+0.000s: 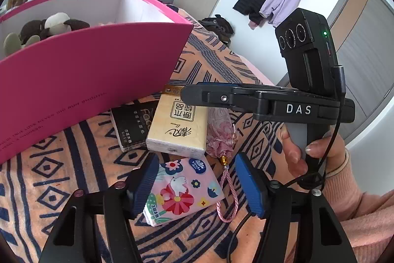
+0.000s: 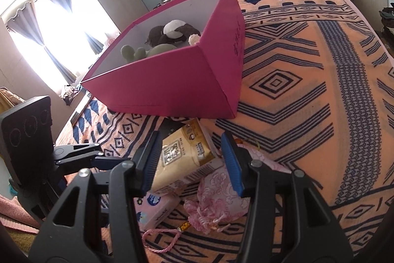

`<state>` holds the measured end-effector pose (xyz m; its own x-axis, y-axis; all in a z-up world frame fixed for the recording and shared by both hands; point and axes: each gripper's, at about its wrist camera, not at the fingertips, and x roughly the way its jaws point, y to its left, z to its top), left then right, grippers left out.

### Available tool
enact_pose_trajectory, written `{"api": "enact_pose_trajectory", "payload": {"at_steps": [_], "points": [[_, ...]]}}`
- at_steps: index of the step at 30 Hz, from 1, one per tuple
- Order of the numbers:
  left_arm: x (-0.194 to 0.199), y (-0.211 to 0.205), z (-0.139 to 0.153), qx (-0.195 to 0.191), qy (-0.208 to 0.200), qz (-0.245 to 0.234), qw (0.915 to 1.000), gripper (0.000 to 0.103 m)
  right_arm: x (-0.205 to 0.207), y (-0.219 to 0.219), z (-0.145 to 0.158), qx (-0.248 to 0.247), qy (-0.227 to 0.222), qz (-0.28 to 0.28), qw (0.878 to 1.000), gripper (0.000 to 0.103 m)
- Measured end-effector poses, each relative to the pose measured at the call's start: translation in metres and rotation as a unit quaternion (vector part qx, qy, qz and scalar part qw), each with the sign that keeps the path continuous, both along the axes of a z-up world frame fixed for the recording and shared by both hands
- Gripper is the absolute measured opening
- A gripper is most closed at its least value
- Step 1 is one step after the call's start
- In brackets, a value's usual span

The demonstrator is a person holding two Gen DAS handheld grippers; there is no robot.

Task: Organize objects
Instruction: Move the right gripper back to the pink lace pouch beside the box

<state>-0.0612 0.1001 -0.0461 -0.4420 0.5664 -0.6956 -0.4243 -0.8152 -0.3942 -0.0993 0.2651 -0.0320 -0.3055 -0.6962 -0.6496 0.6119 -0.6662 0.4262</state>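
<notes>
Fingers (image 1: 145,179) of the left gripper (image 1: 197,183) angle down over the orange blanket (image 1: 73,176), straddling a floral tissue pack (image 1: 182,191); the left pad touches it, the right pad stands clear, so nothing is clamped. The right gripper (image 2: 190,164), its handle gripped by a hand (image 1: 310,152) at three o'clock, tilts down with jaws released around a beige tissue pack (image 2: 182,159). At eleven o'clock sits the pink box (image 1: 86,80).

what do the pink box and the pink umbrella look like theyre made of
Pink box: likely matte cardboard; thin flat walls, crisp folded corners, white inside.
Pink umbrella: soft fabric, seemingly with a lacy pattern; it bunches and gathers, and a braided cord loop hangs from its end.
</notes>
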Motion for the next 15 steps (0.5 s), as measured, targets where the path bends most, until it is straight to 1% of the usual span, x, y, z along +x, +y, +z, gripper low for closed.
{"api": "enact_pose_trajectory", "payload": {"at_steps": [4, 9, 11, 15], "points": [[-0.005, 0.001, -0.003, -0.002, -0.01, 0.005, 0.9999, 0.055, 0.001, -0.002, -0.004, 0.001, -0.005, 0.007, 1.0, 0.052], [-0.009, -0.002, -0.004, 0.004, -0.014, 0.013, 0.9998, 0.051, 0.005, -0.003, -0.006, 0.001, -0.009, 0.016, 1.0, 0.052], [-0.01, -0.003, -0.005, 0.004, -0.016, 0.017, 0.9997, 0.047, 0.007, -0.004, -0.007, 0.004, -0.011, 0.018, 1.0, 0.052], [-0.01, -0.009, -0.005, 0.004, -0.018, 0.024, 0.9995, 0.044, 0.01, -0.003, -0.007, -0.003, -0.02, 0.022, 1.0, 0.052]]}}
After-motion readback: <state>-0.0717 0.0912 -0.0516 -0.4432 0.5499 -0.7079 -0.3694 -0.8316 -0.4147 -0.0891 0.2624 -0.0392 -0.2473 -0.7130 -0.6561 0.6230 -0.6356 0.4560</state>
